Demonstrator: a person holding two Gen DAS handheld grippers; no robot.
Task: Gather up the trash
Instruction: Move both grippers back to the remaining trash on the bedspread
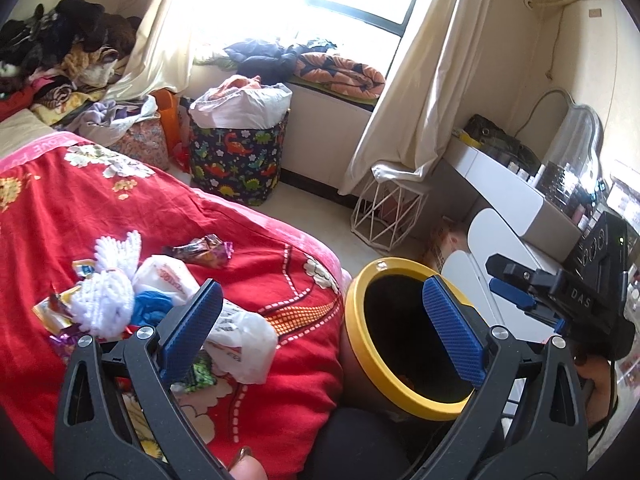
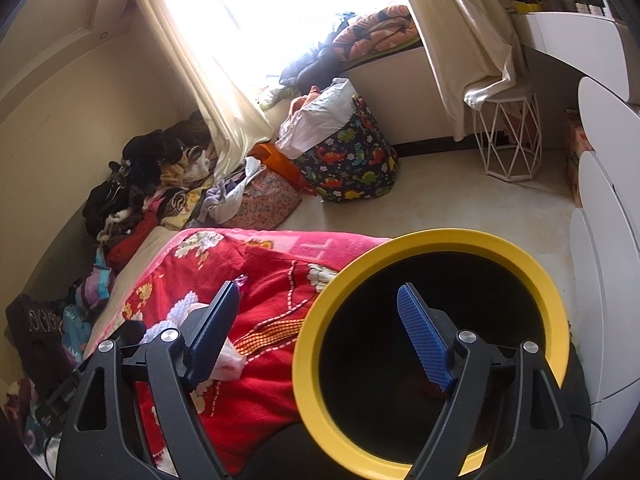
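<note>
The left gripper (image 1: 320, 328) stands wide, its ribbed blue pads (image 1: 454, 334) gripping nothing. Under and just beyond its left finger a heap of trash lies on the red bedspread (image 1: 256, 232), a soft fleecy cloth stitched with white dashes and flower patches. In the heap: a crumpled white plastic bag (image 1: 244, 332) with printed lettering, a fluffy white yarn tuft (image 1: 108, 300), a scrap of blue (image 1: 150, 308), and shiny foil wrappers. A crinkled purple foil wrapper (image 1: 206, 250) lies apart, farther ahead of the left finger.

Behind the right finger stands the bin (image 1: 362, 344), a round tub with a smooth yellow rim and a dark inside, pressed against the bed's edge.

The right gripper (image 2: 320, 344) is also wide apart with nothing between its fingers. Its right finger hangs over the bin's (image 2: 312, 320) black mouth; its left finger is over the bedspread (image 2: 280, 280), with a bit of white plastic (image 2: 232, 360) just beside the pad.

Far ahead sit a dinosaur-print fabric basket (image 1: 236, 164) stuffed with cloth and a white wire-frame stool (image 1: 386, 210).
</note>
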